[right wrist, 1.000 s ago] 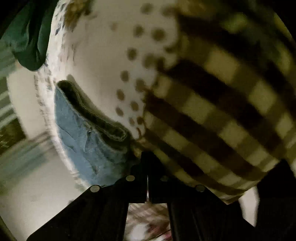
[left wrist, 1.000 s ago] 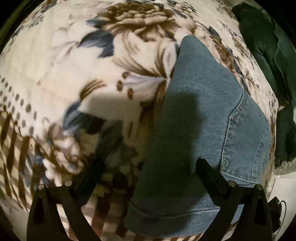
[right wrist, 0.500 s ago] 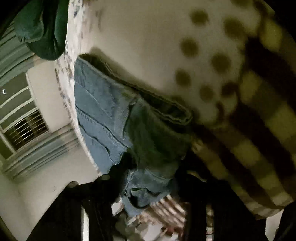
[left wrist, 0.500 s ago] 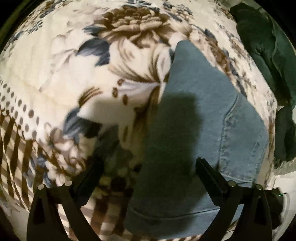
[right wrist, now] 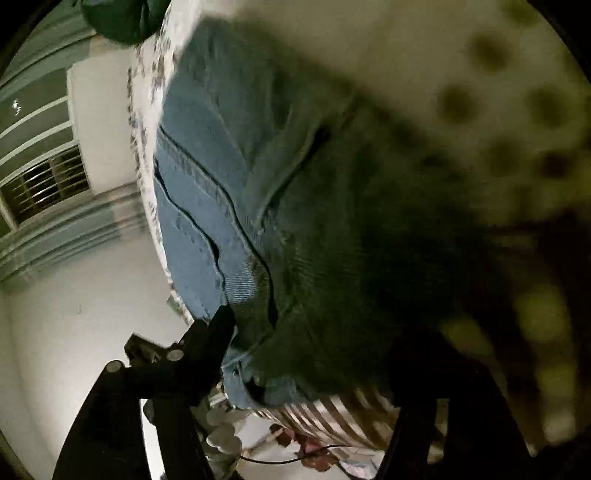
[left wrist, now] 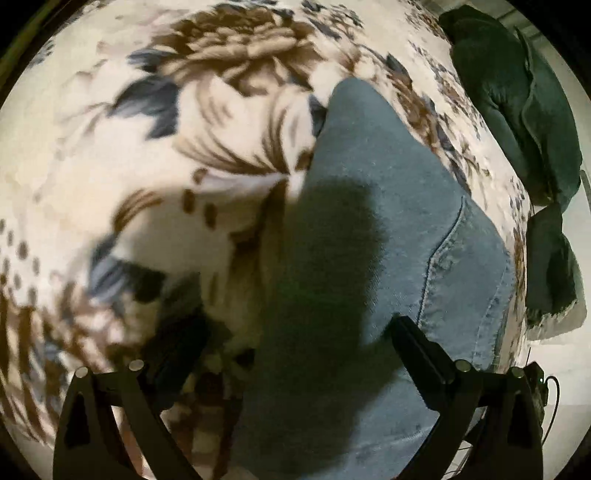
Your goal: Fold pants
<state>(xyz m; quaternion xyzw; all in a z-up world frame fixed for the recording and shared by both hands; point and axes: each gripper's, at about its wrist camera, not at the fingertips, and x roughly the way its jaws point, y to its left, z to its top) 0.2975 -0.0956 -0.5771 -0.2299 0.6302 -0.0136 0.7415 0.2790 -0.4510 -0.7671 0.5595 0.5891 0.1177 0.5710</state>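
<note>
Light blue denim pants (left wrist: 388,236) lie folded on a floral blanket (left wrist: 184,129). In the left wrist view my left gripper (left wrist: 295,332) is open, with its right finger (left wrist: 417,343) over the denim and its left finger over the blanket. In the right wrist view the pants (right wrist: 229,155) fill the middle, with layered hems and seams. My right gripper (right wrist: 317,354) is open and spans the near end of the denim. Its left finger (right wrist: 218,328) shows clearly; the right finger is lost in dark shadow.
Dark green cloth (left wrist: 517,103) lies at the far right of the bed, also seen in the right wrist view (right wrist: 122,18). The blanket's striped and dotted border (right wrist: 517,110) runs along the bed edge. A window with bars (right wrist: 44,184) and a pale wall stand beyond.
My right gripper has opened and moved in over the end of the pants, which now fill its view. The left gripper stays open and has drifted slightly.
</note>
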